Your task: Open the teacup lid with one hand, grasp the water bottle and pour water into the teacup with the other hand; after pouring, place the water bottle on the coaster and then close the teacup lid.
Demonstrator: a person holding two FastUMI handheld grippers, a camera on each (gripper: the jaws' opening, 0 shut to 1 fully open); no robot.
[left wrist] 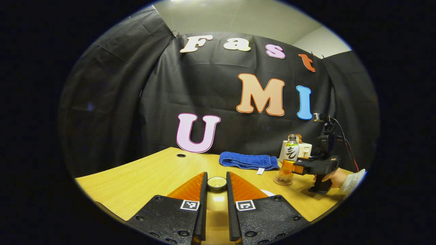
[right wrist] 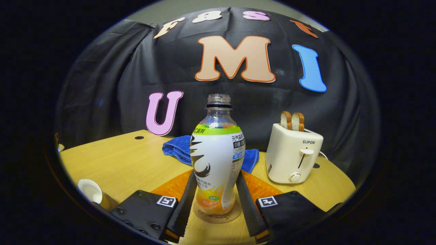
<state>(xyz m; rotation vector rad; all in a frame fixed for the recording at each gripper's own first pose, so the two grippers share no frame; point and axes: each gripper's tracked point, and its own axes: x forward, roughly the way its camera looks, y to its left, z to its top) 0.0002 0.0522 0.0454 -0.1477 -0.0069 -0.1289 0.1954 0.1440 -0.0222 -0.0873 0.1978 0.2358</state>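
My left gripper [left wrist: 216,173] is shut on the brown teacup lid [left wrist: 217,184], its round knob between the fingertips, above the wooden table [left wrist: 143,177]. A white rim just right of it looks like the open teacup [left wrist: 268,193], also low at the left in the right gripper view [right wrist: 90,190]. The uncapped water bottle [right wrist: 218,149] stands upright on the round coaster [right wrist: 218,217], a little orange liquid in its base. My right gripper [right wrist: 216,173] has both fingers pressed against its lower sides. The left gripper view shows that gripper [left wrist: 289,168] at the bottle [left wrist: 291,153] on the coaster [left wrist: 283,182].
A white toaster [right wrist: 293,156] with two bread slices stands right of the bottle. A folded blue towel [left wrist: 248,160] lies at the back by the cloth wall. A hand [left wrist: 335,178] holds the right gripper near the table's right edge.
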